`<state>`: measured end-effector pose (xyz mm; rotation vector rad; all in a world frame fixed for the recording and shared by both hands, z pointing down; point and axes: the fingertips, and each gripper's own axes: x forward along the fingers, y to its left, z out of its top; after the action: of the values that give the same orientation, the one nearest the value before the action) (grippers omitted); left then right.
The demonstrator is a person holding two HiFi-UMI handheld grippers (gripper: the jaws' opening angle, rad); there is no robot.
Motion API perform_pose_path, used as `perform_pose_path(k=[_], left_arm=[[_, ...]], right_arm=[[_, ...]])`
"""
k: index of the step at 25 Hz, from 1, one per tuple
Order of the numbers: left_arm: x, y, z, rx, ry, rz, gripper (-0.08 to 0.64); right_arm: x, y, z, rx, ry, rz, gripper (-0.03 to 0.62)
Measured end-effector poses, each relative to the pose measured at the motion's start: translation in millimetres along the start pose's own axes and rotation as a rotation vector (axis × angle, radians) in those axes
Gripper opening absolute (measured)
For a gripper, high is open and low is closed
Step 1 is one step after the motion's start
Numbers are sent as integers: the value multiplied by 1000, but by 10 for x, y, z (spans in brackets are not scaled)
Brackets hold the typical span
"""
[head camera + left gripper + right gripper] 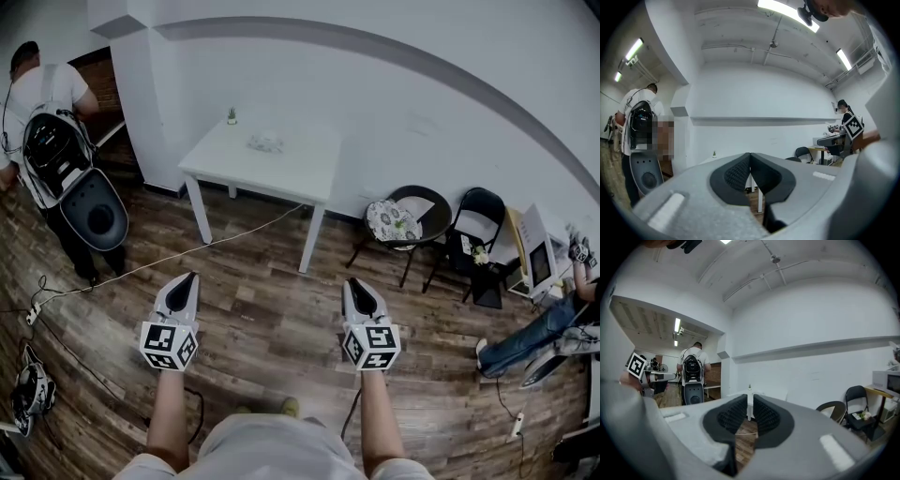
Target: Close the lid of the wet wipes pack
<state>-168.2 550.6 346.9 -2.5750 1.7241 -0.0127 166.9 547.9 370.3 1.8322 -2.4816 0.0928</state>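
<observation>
We stand on a wooden floor [262, 309] with a tool in each hand, both held out ahead of us and level with each other. The left tool [190, 277] is clenched: in its own view the two dark pads of the left tool [750, 157] meet at the tips with nothing between them. The right tool [353, 283] is slightly released; in its own view the pads of the right tool [750, 399] stand a narrow slit apart, and only the far room shows through the slit.

The wet wipes pack [265, 142] lies on a white worktop [300, 173] against the white wall, well apart from both tools. It looks like a pale, crumpled shape near the middle of the top; it is too small for us to tell how its lid sits. A little potted plant [232, 116] stands near the back left corner of the worktop, apart from the pack.

A thin cable [187, 251] runs across the floor under the worktop. To the left, a person [47, 94] stands with their back to us, wearing a backpack [54, 150]. To the right of the worktop are two dark chairs [412, 211], one with a patterned cushion [394, 221]. Another person's legs [530, 336] show at the right edge.
</observation>
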Motion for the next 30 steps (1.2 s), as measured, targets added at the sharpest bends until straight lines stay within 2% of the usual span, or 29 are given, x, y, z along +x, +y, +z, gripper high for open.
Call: perform_pose_path(k=[14,30], left_arm=[[200,-117,9,5,9,2,6],[762,-575,-78,23,20,1,6]], right_arm=[[118,-201,-1,5,1,12,60],[412,-806,-62,9,-9,56,60]])
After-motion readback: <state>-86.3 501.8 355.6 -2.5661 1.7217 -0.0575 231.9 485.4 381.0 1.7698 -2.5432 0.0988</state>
